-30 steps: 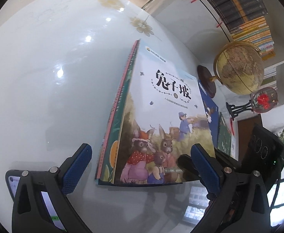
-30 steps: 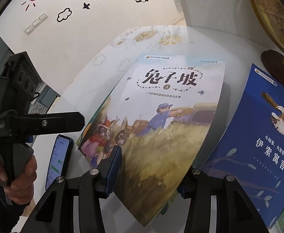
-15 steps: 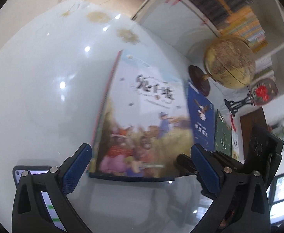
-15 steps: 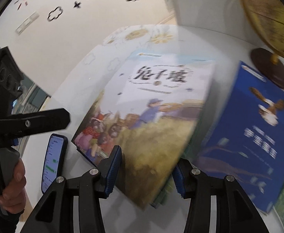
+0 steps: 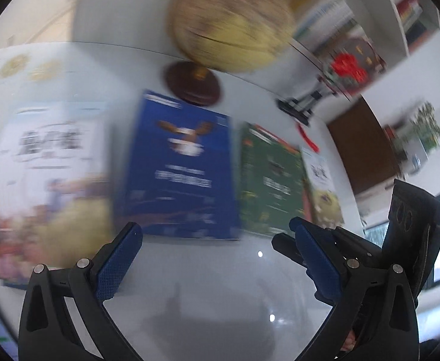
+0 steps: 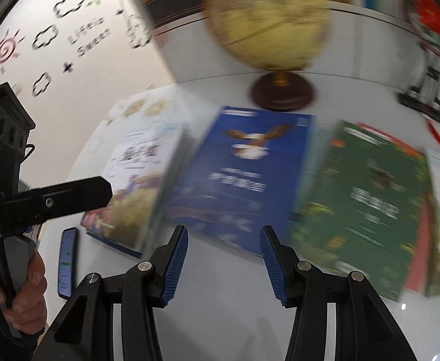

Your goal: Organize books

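Note:
Several books lie side by side on the white table [image 5: 220, 288], all blurred. From left to right they are a rabbit picture book [image 5: 48, 180] on top of a stack, a blue book [image 5: 181, 168] with a bird on it, a green book [image 5: 271, 180] and a pale one [image 5: 322, 180]. My left gripper [image 5: 217, 243] is open just short of the blue book's near edge and holds nothing. My right gripper [image 6: 224, 252] is open at a narrower width in front of the blue book [image 6: 235, 177], with bare table between its pads. The green book [image 6: 361, 204] lies to its right.
A yellow globe [image 5: 232, 24] on a dark round base [image 5: 194, 85] stands behind the blue book. A red ornament on a stand [image 5: 346, 69] is at the back right, before bookshelves. A phone [image 6: 68, 261] lies near the stack, beside a hand [image 6: 24, 297] holding the left gripper.
Both grippers have swung right and lifted away from the rabbit book, which was in front of them. The blue book now faces them. Neither gripper's opening has changed.

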The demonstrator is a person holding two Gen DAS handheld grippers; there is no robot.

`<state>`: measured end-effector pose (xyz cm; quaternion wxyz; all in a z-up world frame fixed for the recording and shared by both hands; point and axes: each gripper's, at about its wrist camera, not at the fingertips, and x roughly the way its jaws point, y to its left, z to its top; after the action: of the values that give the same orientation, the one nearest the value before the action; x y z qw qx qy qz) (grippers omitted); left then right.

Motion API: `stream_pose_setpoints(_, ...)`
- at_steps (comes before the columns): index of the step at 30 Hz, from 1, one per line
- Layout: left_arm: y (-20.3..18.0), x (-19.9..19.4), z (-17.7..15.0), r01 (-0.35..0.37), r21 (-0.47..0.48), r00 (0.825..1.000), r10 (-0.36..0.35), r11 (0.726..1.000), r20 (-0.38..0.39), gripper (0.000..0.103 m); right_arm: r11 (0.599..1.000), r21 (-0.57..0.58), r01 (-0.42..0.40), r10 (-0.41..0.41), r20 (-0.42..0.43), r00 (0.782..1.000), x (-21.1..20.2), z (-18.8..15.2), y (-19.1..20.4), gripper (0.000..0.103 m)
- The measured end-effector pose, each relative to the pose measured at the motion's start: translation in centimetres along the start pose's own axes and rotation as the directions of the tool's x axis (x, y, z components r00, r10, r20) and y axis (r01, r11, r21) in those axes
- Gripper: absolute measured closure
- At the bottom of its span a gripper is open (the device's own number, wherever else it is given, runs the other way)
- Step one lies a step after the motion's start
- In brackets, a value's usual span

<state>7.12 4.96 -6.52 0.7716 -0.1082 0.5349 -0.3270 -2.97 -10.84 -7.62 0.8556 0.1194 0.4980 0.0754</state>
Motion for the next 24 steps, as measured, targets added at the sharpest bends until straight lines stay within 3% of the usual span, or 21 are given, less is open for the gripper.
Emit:
stream_pose_setpoints(8,-10.7,6.3,0.7,0.085,0.086,0.996,-0.083,0.993,-0.028,0.002,0.992,0.104,0.077,-0.081,0.038,0.996,-6.5,-1.9,-11.2,0.055)
stream_pose_setpoints(12,-15.3,10.4,1.3,0.162,0.109,0.986,-0.156,0.981,-0.063,0.002,0.981,0.13,0.141,-0.147,0.044,0.988,-9.0,-2.6,-17.1,0.055)
stream_pose_setpoints(19,-21.7,18.0,2.2,0.148,0.216,0.986,-0.125,0.965,-0.114,0.002,0.947,0.2,0.252,-0.265,0.038,0.963,-11.6,-4.0,-27.9,0.055)
stream_pose_setpoints(24,-23.8,22.3,2.8,0.158,0.237,0.978,-0.119,0.958,-0.171,0.002,0.927,0.266,0.265,-0.282,0.028,0.959,-12.0,-4.8,-34.3,0.055)
